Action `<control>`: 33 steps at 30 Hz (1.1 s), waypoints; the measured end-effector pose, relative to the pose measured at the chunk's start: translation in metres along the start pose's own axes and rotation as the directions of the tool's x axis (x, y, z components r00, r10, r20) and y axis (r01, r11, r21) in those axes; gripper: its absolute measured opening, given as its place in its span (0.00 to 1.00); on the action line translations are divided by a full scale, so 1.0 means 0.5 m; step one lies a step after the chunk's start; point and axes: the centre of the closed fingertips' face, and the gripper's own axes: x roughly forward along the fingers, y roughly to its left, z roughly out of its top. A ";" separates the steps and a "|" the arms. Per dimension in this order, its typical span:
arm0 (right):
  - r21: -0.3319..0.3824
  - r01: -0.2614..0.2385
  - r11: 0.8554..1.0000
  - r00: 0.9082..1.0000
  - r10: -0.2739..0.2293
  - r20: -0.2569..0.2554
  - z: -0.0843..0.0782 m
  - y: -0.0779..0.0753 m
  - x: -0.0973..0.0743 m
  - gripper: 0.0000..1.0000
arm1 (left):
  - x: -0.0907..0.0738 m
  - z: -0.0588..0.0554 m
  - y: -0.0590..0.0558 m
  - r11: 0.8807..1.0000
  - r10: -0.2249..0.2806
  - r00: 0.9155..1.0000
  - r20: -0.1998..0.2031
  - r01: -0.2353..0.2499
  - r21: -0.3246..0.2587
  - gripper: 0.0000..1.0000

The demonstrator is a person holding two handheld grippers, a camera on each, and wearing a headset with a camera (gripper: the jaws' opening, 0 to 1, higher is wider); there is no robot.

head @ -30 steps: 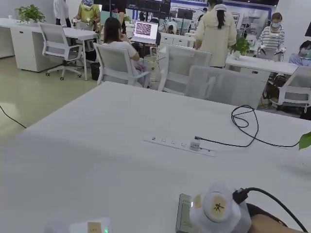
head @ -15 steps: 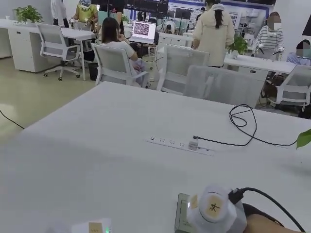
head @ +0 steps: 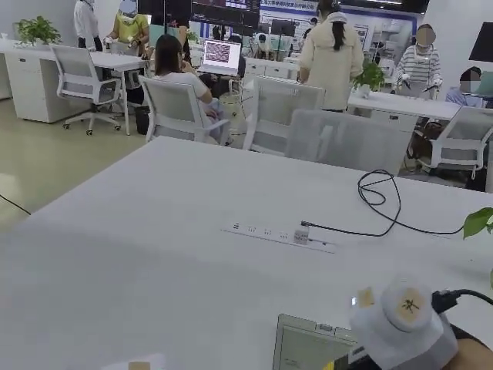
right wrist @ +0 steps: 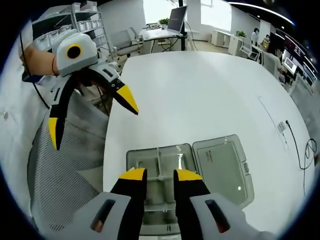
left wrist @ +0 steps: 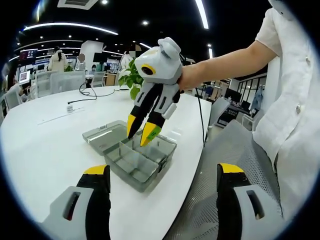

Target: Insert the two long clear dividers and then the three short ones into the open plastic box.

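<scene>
Though at table edge, box open.

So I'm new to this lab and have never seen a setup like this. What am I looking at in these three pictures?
There is no robot here: a person holds a two-fingered gripper in each hand. One picture comes from a headset camera looking across a white table with a power strip and a black cable. The two round pictures come from cameras riding on the grippers.

The left gripper is held beside the table, its fingers wide open and holding nothing. The right gripper reaches down over an open plastic box, whose lid lies flat beside it. Clear dividers stand inside. The right fingers are nearly together, but I cannot tell whether they pinch a divider.
</scene>
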 end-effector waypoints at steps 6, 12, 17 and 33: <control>0.010 0.016 1.000 1.000 -0.016 0.016 -0.033 0.007 -0.060 0.30 | -0.001 0.003 0.000 1.000 -0.001 1.000 -0.003 0.001 0.006 0.89; 0.029 0.037 0.999 0.999 -0.037 -0.005 -0.101 0.008 -0.103 0.40 | -0.007 0.003 0.005 1.000 0.005 1.000 -0.007 -0.005 0.006 0.89; 0.060 0.053 0.997 0.997 -0.050 -0.061 -0.190 0.009 -0.131 0.42 | -0.011 0.001 0.007 1.000 0.007 1.000 -0.012 -0.007 0.005 0.89; -0.015 0.055 0.998 0.959 -0.057 -0.278 -0.409 -0.007 -0.140 0.49 | -0.010 0.007 0.003 1.000 0.005 1.000 -0.010 -0.005 0.006 0.88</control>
